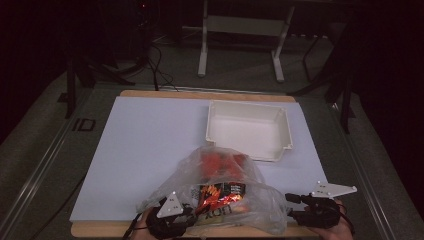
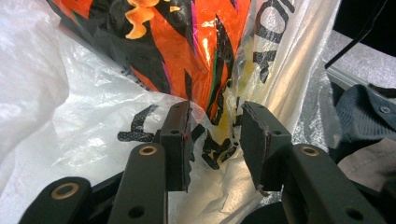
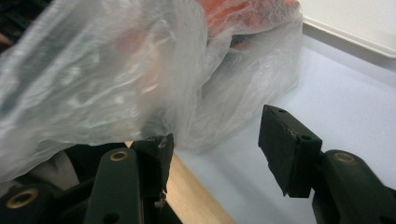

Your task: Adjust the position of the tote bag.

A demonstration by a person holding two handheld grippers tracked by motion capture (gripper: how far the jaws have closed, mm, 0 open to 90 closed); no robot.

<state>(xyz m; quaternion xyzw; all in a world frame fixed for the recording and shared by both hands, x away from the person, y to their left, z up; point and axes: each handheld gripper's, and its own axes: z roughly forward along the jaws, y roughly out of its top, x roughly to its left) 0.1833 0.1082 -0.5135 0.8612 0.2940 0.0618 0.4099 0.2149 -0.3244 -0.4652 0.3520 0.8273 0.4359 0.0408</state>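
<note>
Left gripper [image 2: 215, 140] open – crinkled clear plastic bag [image 1: 220, 192] (orange-and-black snack packets [image 1: 220, 192] inside) between the jaws, unpressed. Right gripper [image 3: 215, 154] open, beside bag.

High view dim, room beyond the counter [image 1: 150, 140] nearly black; white sheet evenly lit from above. Glare spots on the plastic bag [image 2: 56, 93] and snack packet [image 2: 187, 42]. Right gripper view: bag [image 3: 93, 79] blurred, out of focus.

You see a thin, crinkled clear plastic bag [image 1: 220, 192] over glossy orange foil snack packets [image 1: 220, 172], beside a matt white plastic tray [image 1: 248, 131].
</note>
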